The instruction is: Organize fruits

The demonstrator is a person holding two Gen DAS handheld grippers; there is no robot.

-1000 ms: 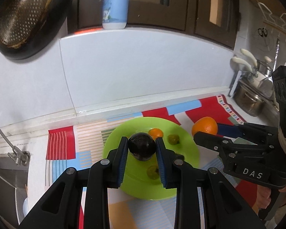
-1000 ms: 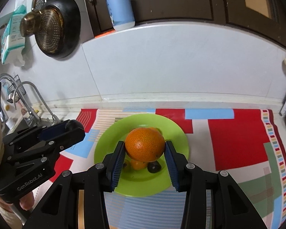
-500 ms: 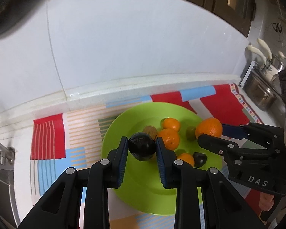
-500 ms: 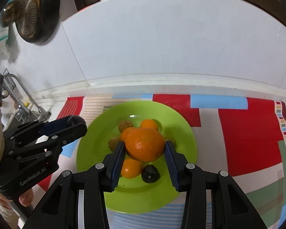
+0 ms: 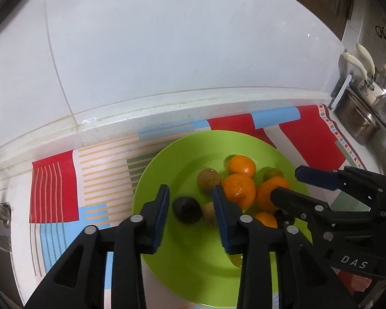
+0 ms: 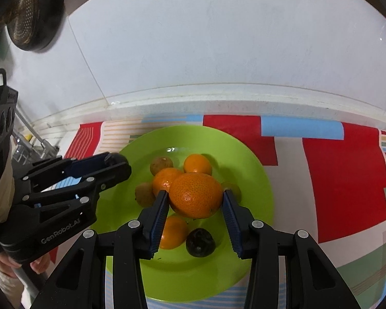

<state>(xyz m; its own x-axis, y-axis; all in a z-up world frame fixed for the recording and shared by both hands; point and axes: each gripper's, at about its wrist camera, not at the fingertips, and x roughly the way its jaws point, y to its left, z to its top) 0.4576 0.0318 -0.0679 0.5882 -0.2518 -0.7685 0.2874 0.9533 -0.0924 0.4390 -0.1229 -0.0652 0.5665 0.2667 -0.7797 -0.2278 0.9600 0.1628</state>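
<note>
A lime green plate [image 5: 167, 170] [image 6: 257, 180] lies on a colourful mat and holds several oranges and small brownish-green fruits. My left gripper [image 5: 191, 209] stands open over the plate's left part, with a dark round fruit [image 5: 186, 209] lying on the plate between its fingers, clear of both pads. My right gripper [image 6: 194, 202] is shut on a large orange [image 6: 195, 195], low over the fruit pile. Another dark fruit [image 6: 200, 242] lies at the plate's near side.
The patterned mat [image 6: 347, 175] covers the counter up to the white tiled wall. A sink and tap [image 6: 25, 139] are at the left. Steel pots [image 5: 360, 123] stand at the far right. A dark strainer pan [image 6: 33, 15] hangs on the upper-left wall.
Both grippers came down and forward over the plate. My left gripper opened and let the dark fruit go onto the plate. The right gripper still holds the large orange.
</note>
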